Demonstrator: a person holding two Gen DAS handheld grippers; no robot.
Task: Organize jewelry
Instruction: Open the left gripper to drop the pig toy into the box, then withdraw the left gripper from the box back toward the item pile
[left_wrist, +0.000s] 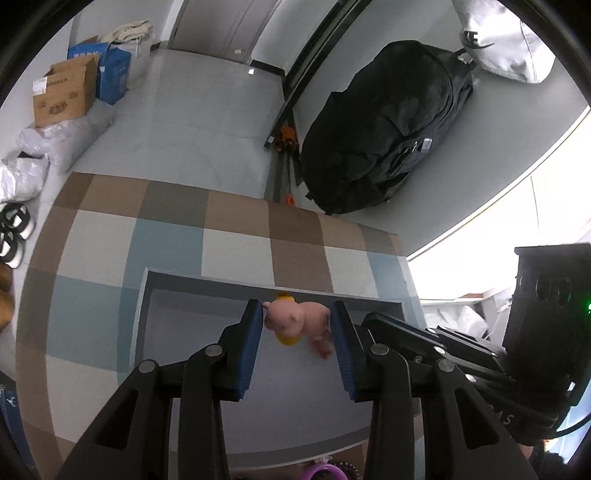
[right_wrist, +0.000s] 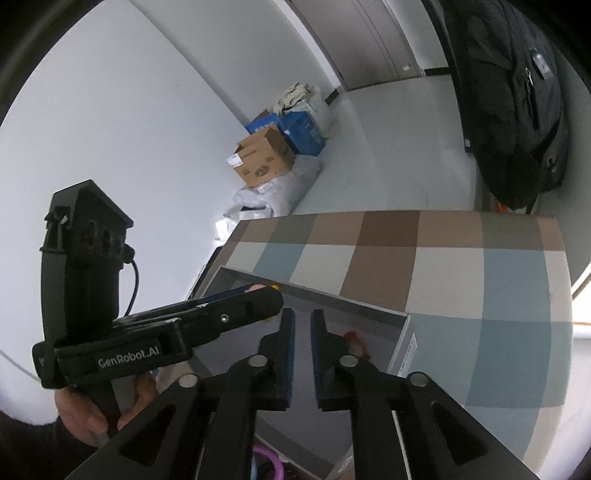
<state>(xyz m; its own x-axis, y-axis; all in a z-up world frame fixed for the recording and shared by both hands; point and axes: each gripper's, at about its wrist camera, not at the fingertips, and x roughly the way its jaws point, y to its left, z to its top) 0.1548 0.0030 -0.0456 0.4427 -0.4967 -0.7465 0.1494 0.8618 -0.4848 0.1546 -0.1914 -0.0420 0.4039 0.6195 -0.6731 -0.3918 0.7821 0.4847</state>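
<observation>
while pinched, pink pig charm (left_wrist: 297, 320) spans left tool (left_wrist: 298, 317) tips.

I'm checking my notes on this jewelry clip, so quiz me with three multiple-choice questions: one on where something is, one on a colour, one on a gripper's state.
1. Where is the pink pig charm?
A. Between the left gripper's pads, over the grey tray
B. On the floor by the backpack
C. On top of the cardboard box

2. What colour are the pads of the left gripper?
A. Red
B. Blue
C. White

3. What is between the fingers of the right gripper?
A. The pink pig charm
B. A purple ring
C. Nothing

Answers:
1 A: the left wrist view shows the charm spanning the gap between the two pads, above the grey tray.
2 B: both pads are plainly blue.
3 C: the right wrist view shows a narrow, empty gap.
</observation>
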